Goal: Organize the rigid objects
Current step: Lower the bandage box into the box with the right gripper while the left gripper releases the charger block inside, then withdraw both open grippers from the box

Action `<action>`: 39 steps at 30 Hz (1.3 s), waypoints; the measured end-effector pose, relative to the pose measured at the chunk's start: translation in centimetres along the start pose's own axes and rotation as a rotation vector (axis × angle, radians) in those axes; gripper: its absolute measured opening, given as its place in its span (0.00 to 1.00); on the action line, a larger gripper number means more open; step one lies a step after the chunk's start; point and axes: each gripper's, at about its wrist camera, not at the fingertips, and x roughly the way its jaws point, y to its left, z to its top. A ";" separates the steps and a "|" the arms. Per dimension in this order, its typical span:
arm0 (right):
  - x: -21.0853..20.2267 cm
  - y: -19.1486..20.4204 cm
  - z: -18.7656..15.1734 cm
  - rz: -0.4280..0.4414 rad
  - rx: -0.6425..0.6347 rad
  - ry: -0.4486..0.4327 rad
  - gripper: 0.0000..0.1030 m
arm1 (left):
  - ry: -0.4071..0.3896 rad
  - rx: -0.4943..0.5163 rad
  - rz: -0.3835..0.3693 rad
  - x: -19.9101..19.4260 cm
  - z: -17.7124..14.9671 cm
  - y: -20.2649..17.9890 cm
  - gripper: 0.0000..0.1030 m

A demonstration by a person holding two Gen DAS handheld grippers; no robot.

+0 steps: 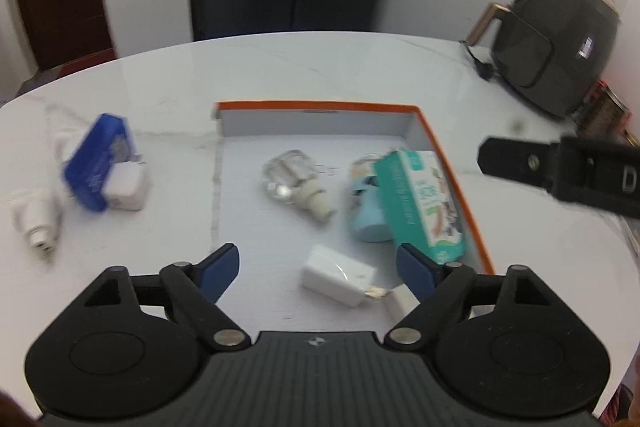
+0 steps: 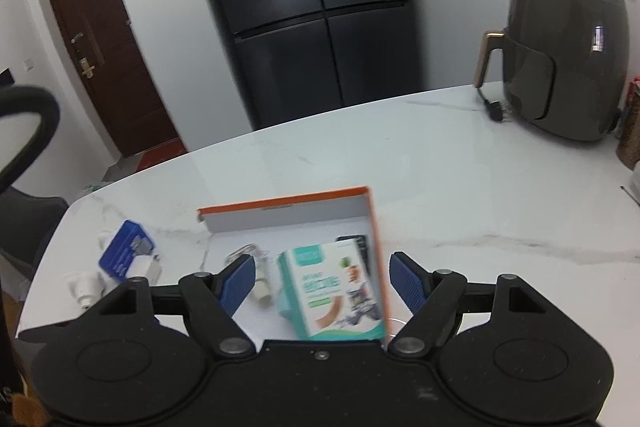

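Your orange-rimmed tray (image 1: pixel 452 155) sits mid-table and it's filling up: a clear glass bulb (image 1: pixel 294 183) near the middle, a teal carton (image 1: pixel 420 199) leaning along the right wall over a pale blue bottle (image 1: pixel 368 223), and a white charger (image 1: pixel 340 279) lying near the front. Your left gripper (image 1: pixel 318 273) hangs right above that charger, jaws spread wide, pads clear of it, nothing held. Your right gripper (image 2: pixel 322 281) is spread too, empty, over the carton and the tray's right wall.

The left view gives you the charger and the bottle; the right view hides both behind the carton. Out on the table (image 1: pixel 320 67), left of the tray: a blue box (image 1: pixel 94 163) with a white adapter (image 1: pixel 126 187) against it, and a white plug (image 1: pixel 36 219) nearer the edge.
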 end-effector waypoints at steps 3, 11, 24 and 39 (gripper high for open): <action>0.1 1.6 -0.5 0.018 -0.017 0.012 0.86 | -0.003 -0.034 0.029 -0.8 -0.3 2.0 0.87; 1.0 6.2 -1.8 0.078 -0.065 0.052 0.86 | -0.011 -0.128 0.102 -2.9 -1.3 7.5 0.88; 2.4 12.2 -3.4 0.142 -0.120 0.091 0.86 | -0.014 -0.208 0.172 -4.6 -2.5 14.1 0.88; 3.5 15.1 -4.2 0.132 -0.108 0.099 0.86 | 0.005 -0.230 0.215 -3.5 -2.1 19.8 0.90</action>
